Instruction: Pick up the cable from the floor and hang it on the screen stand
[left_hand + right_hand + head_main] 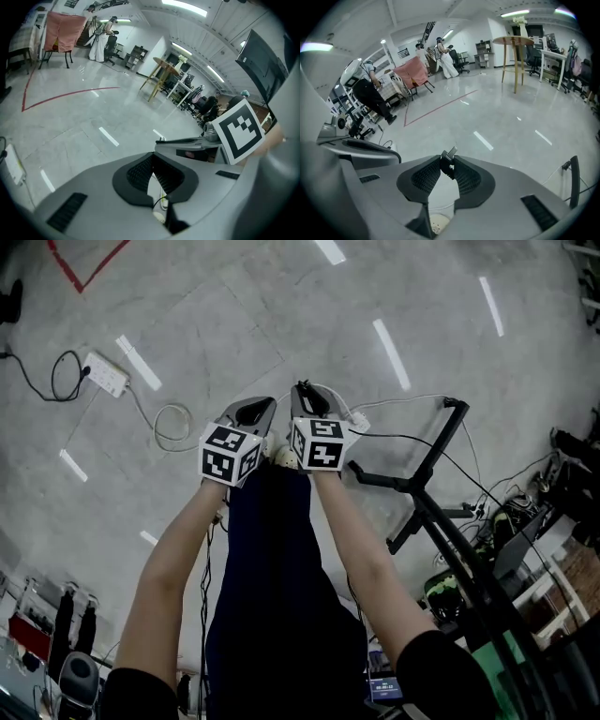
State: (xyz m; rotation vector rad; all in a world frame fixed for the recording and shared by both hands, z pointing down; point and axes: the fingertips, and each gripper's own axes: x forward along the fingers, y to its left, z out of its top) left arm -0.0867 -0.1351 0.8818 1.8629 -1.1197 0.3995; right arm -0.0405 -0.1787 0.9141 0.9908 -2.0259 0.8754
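I hold both grippers side by side over the floor, above my legs. My right gripper [305, 392] [446, 161] is shut on the small black plug [448, 157] of the cable; its metal tip pokes out past the pads. A thin black cable [405, 440] runs from beside that gripper toward the black screen stand [441, 442] [574, 180] on the right. My left gripper [262, 406] [152, 158] has its fingertips together. A thin black strand [157, 202] shows through the gap behind its pads; whether it is pinched I cannot tell.
A white power strip [105, 374] [13, 164] lies at the left with a black lead and a coiled white cord [173, 427]. Red tape [84, 273] marks the floor at the far left. Cluttered gear and cables [525, 521] crowd the right edge.
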